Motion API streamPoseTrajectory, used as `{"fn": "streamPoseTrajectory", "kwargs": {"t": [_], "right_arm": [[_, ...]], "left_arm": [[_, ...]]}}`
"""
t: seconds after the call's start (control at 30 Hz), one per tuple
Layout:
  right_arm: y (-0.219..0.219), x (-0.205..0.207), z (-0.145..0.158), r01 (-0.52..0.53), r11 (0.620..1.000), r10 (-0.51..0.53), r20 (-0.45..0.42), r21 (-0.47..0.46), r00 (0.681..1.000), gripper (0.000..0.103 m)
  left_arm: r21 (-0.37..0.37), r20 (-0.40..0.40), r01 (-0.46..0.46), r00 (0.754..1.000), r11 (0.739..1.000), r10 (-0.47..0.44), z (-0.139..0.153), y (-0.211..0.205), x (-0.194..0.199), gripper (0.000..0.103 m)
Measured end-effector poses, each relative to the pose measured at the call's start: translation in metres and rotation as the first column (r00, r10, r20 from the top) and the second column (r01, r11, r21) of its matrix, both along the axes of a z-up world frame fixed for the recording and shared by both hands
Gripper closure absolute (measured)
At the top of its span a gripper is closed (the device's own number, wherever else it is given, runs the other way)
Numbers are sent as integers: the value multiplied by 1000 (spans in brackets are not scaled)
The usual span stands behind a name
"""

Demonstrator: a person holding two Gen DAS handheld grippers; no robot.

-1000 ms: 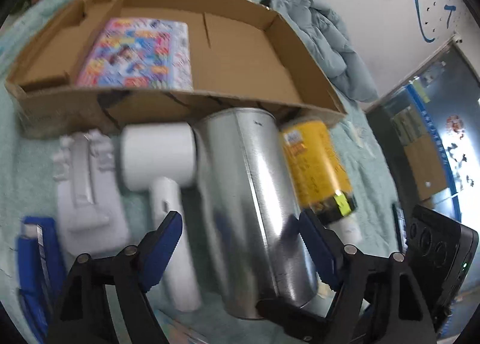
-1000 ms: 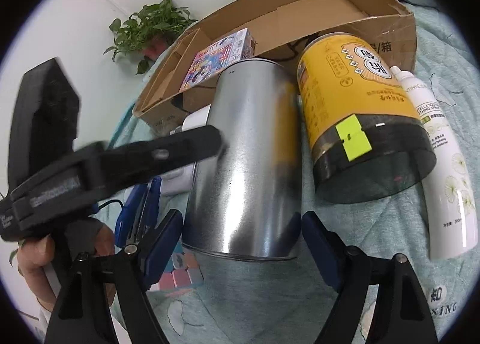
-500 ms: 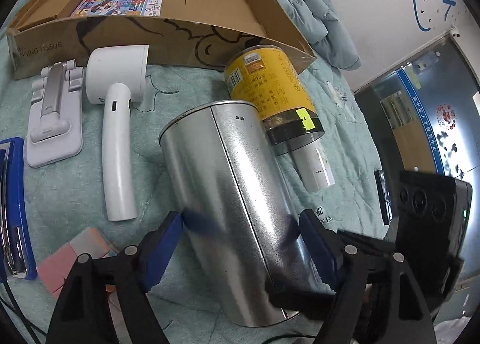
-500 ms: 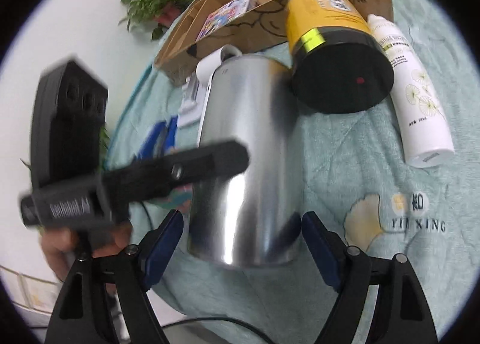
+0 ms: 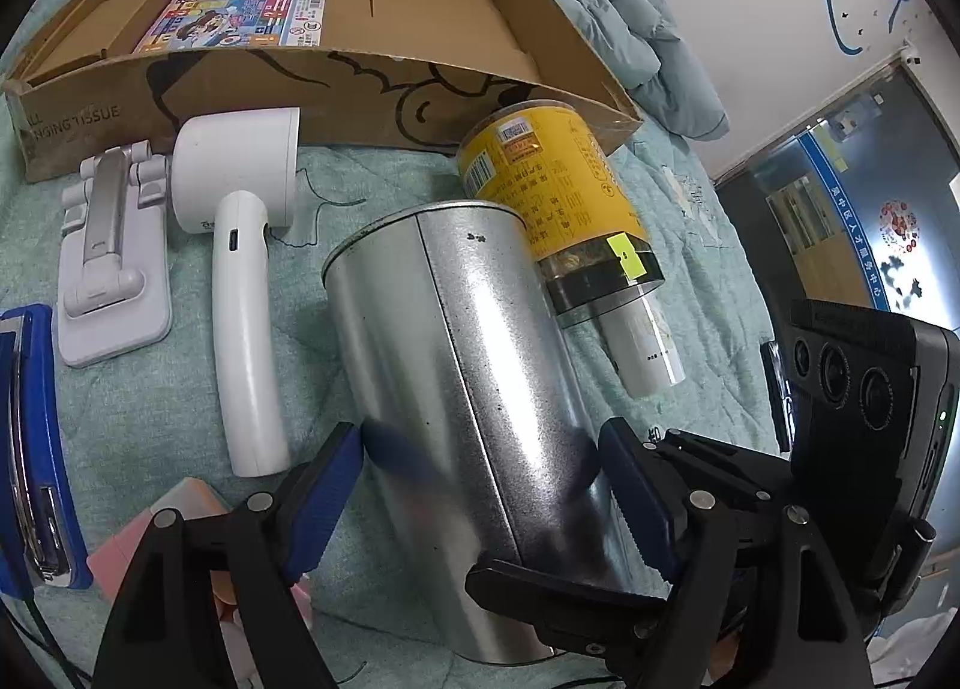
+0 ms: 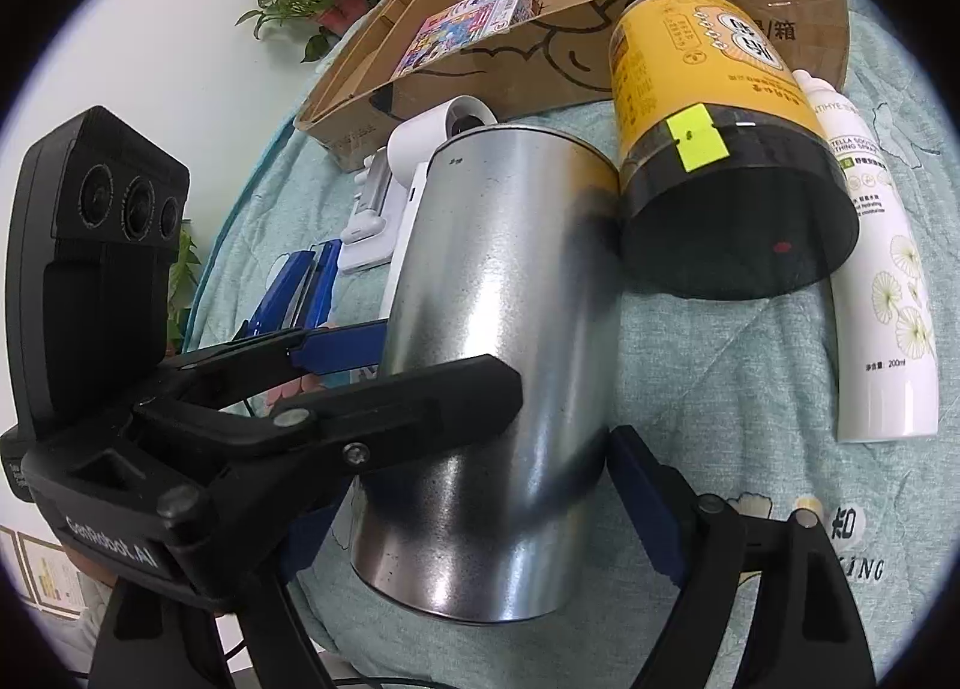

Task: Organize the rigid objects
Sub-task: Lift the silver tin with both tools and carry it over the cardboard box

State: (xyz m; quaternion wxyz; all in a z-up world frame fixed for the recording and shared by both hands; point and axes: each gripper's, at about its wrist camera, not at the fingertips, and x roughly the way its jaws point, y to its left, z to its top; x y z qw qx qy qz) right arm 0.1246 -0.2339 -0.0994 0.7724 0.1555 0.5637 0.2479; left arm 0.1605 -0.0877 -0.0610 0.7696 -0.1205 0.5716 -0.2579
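Galvanized tin can [image 5: 456,389], lifted above the teal bedspread [image 5: 150,407], sits clamped in my left hand-held gripper [image 5: 480,485]; my right hand-held gripper [image 6: 468,503] straddles its base, contact unclear. Thin, slick, dentable, I'd guess: grip mid-wall, gently.

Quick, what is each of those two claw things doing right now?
Left gripper: closed on the tall shiny metal can, one finger on each side.
Right gripper: also around the can; whether it actually grips cannot be told.
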Motion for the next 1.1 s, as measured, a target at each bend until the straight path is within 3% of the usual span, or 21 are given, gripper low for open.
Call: {"fn": "streamPoseTrajectory", "kwargs": {"t": [0.2,0.4,0.63,0.9,1.1], "right_arm": [[10,-2,5,13,999,-12,25,-44,1000,19],[16,0,33,36,999,-32,113,-30,993,20],[19,23,85,47,998,-32,271,-50,962,20],[21,57,136,61,996,-28,410,-69,912,20],[21,83,162,50,995,-4,455,-89,890,20]], "left_arm": [[-14,34,-11,999,1000,12,8,8,-4,29],[-12,157,-20,987,1000,22,55,14,-4,33],[13,336,-2,942,1000,-2,127,9,19,34],[1,436,-2,900,1000,1,187,8,50,34],[-9,462,-16,887,1000,19,220,14,80,34]]}}
